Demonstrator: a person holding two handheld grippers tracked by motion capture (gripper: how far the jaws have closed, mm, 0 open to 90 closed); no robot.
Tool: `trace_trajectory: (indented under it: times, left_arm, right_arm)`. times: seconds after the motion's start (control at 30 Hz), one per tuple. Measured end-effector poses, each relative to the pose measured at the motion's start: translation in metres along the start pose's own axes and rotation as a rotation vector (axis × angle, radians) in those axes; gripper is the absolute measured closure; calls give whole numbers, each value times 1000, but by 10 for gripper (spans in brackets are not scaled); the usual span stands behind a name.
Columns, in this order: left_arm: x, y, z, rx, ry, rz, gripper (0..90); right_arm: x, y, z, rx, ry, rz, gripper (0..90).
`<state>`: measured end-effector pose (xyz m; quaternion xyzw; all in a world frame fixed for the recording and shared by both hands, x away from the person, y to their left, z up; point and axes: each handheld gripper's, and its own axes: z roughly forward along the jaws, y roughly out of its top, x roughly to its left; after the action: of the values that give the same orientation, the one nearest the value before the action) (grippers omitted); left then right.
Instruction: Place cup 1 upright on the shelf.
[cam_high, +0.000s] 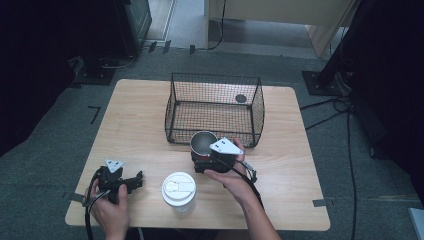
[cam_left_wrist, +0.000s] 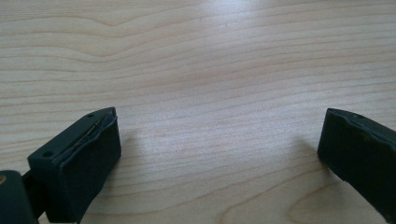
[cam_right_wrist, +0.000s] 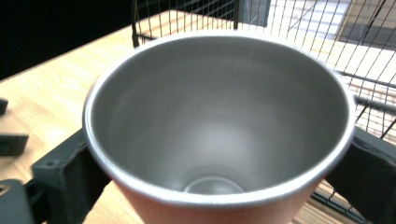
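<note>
A steel cup (cam_high: 202, 141) with a reddish outside stands on the wooden table (cam_high: 135, 115), just in front of a black wire basket (cam_high: 215, 107). My right gripper (cam_high: 203, 154) reaches it from the near side. In the right gripper view the cup (cam_right_wrist: 219, 116) sits between the two jaws, which stand wide on either side of it, and its rim hides whether the pads touch the wall. My right gripper (cam_right_wrist: 219, 156) looks down into the bare cup. My left gripper (cam_high: 136, 181) rests low at the table's near left, and in its own view this gripper (cam_left_wrist: 219, 140) is open over bare wood.
A white cup with a white lid (cam_high: 178, 190) stands near the front edge between the two hands. A small dark disc (cam_high: 241, 98) shows through the basket's far right mesh. Black stands and cables sit on the floor around the table.
</note>
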<state>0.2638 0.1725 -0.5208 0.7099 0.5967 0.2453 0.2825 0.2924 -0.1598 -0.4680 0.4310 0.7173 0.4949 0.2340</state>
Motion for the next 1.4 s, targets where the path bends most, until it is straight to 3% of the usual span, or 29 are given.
trace_trajectory:
  times: [0.2, 0.37, 0.6, 0.97, 1.4]
  left_arm:
    - [0, 0, 0, -1, 0, 0, 0]
    - [0, 0, 0, -1, 0, -1, 0]
    - [0, 0, 0, -1, 0, -1, 0]
    - [0, 0, 0, -1, 0, -1, 0]
    - [0, 0, 0, 1, 0, 0, 0]
  right_arm:
    - [4, 4, 10, -10, -29, 18, 32]
    - [7, 4, 11, -11, -50, -5, 69]
    - [5, 6, 2, 11, -52, -15, 73]
    - [1, 20, -13, -23, -40, -23, 74]
    - [3, 51, -34, -76, -27, -37, 74]
